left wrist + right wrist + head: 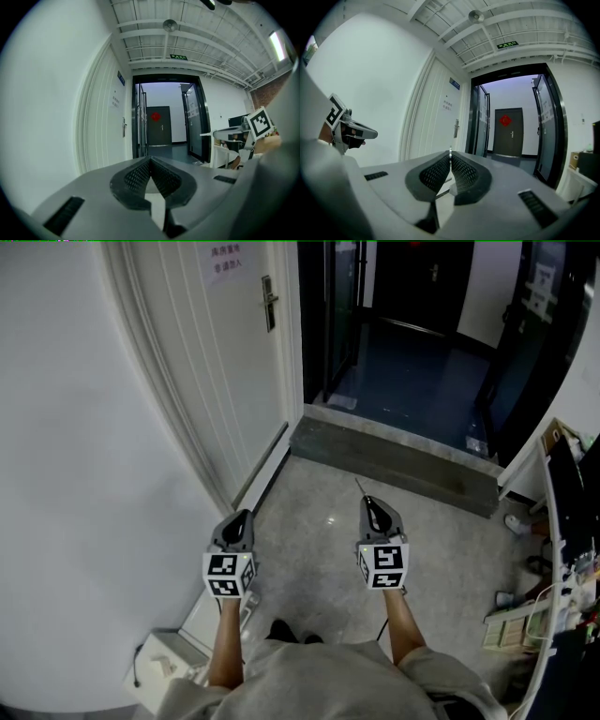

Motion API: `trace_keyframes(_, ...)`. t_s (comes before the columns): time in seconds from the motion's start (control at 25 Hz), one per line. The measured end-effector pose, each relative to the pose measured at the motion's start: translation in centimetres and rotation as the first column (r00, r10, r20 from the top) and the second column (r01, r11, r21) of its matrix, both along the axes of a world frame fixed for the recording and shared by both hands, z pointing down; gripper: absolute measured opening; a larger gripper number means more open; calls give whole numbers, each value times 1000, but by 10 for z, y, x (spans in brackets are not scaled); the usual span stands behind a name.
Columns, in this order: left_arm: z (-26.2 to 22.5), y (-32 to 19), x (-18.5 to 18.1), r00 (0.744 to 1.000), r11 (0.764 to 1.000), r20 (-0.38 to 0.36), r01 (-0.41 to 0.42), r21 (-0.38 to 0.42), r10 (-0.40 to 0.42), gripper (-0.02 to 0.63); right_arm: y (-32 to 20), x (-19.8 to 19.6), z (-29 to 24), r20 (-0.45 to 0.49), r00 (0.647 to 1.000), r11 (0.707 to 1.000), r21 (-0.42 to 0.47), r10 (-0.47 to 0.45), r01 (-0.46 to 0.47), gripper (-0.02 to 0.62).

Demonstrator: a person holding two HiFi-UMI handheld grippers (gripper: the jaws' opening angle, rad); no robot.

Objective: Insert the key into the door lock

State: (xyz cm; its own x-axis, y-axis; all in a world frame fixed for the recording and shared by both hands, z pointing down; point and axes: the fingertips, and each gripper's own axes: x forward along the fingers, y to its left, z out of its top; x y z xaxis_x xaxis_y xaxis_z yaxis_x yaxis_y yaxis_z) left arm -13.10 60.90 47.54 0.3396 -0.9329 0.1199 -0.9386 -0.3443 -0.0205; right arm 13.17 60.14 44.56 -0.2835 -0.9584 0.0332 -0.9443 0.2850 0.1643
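The right gripper (pixel 450 164) is pinched on a thin silver metal key (pixel 450 150), tip poking out front. It looks light, hard and slippery, so hold its wide end tight. The left gripper (pixel 150 164) is pressed together, empty. The dark metal door lock (pixel 269 302) is far ahead.

Most of the key (pixel 450 151) is hidden between the right gripper's (pixel 450 159) closed jaws; only 1 thin tip shows. On the white door (pixel 220 362), the lock (pixel 269 302) is too small to make out a keyhole, and the notice (pixel 225 261) is unreadable. The picture's right edge cuts off the desk (pixel 551 521).
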Motion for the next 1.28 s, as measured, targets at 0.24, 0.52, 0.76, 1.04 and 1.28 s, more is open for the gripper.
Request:
trace_keyframes(0.24,8,-40,4,1000,1000,-1,-1,-7,1,17,-42,1,2,6,1000,1000,0,-5,5,29)
trace_keyframes(0.52,12,-117,1,1000,1000,-10,-16,7,16,17,-112,-7,4,-9,1000,1000,9,-8,8,29)
trace_keyframes(0.76,4,-232,2,998,998,-15,-64,21,64,17,-217,-17,-3,-17,1000,1000,20,17,-16,29)
trace_keyframes(1.04,-18,-365,-23,998,997,-8,-58,45,59,17,-347,-34,-22,-6,1000,999,42,26,-26,29)
trace_keyframes(1.28,-19,-455,-42,998,997,-7,-62,41,62,17,-435,-54,-21,-15,1000,999,31,24,-24,29)
